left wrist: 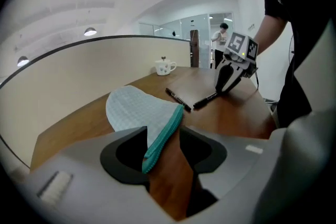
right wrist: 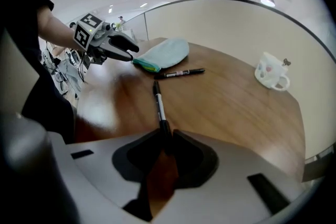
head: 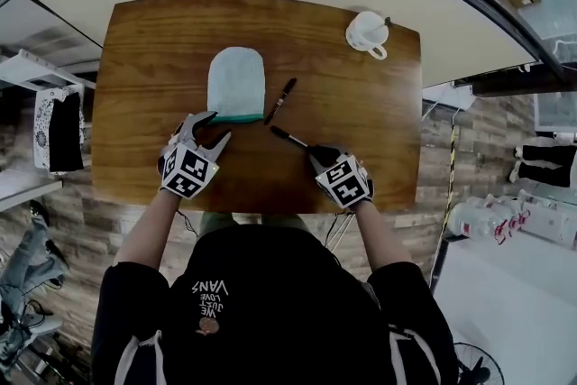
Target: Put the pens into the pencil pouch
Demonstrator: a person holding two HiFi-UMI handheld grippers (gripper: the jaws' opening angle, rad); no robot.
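On the brown wooden table [head: 144, 167] we had our right gripper [right wrist: 164, 139] pinched on the near end of a slim black pen with a pale barrel [right wrist: 159, 105], the rest of it lying flat on the wood. A second black pen [head: 280, 99] lay just beside the pale blue fabric pouch [head: 236, 81]. Our left gripper [left wrist: 163, 144] stood with jaws apart, the pouch's teal zip edge [left wrist: 165, 131] between them and not yet clamped. We judged the pens light, stiff and smooth, apt to pivot in an end grip. The pouch looked soft and limp, best taken by its zip lip. A white ceramic mug [head: 368, 32] sat well apart at the far corner, leaving open room, though the near table edge ran close to both hands.
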